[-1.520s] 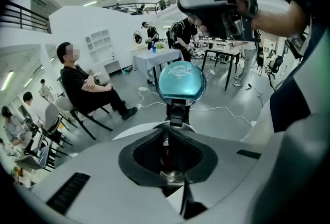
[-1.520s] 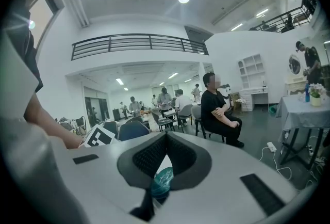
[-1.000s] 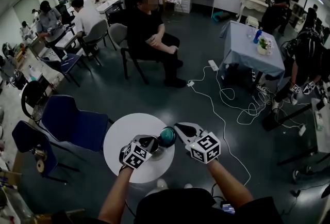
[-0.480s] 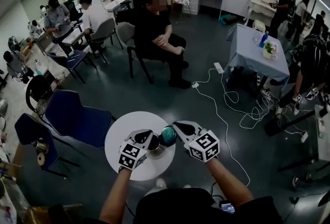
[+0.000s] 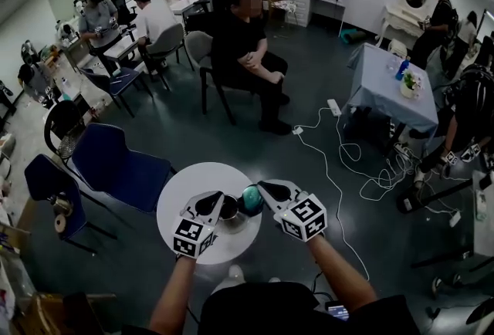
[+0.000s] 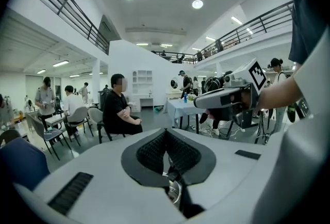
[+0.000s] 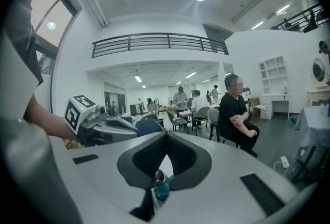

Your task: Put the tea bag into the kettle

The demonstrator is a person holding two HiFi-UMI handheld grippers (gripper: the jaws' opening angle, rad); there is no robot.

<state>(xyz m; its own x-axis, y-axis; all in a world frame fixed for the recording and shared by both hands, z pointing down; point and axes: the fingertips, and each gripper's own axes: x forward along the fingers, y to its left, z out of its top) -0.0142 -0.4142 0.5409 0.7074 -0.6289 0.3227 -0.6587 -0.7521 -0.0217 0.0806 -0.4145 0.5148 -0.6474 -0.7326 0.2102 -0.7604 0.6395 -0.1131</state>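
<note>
Our left gripper (image 6: 166,131) has its jaws closed tip to tip above the kettle (image 5: 229,208). A pale sliver shows between the pads, but we cannot tell whether it is the tea bag or the white table (image 5: 179,194) beneath. Our right gripper (image 7: 166,134) is likewise closed, its tips beside the teal lid (image 5: 252,198). We judge the release should wait until the left tips sit squarely over the kettle's mouth, lid clear.
</note>
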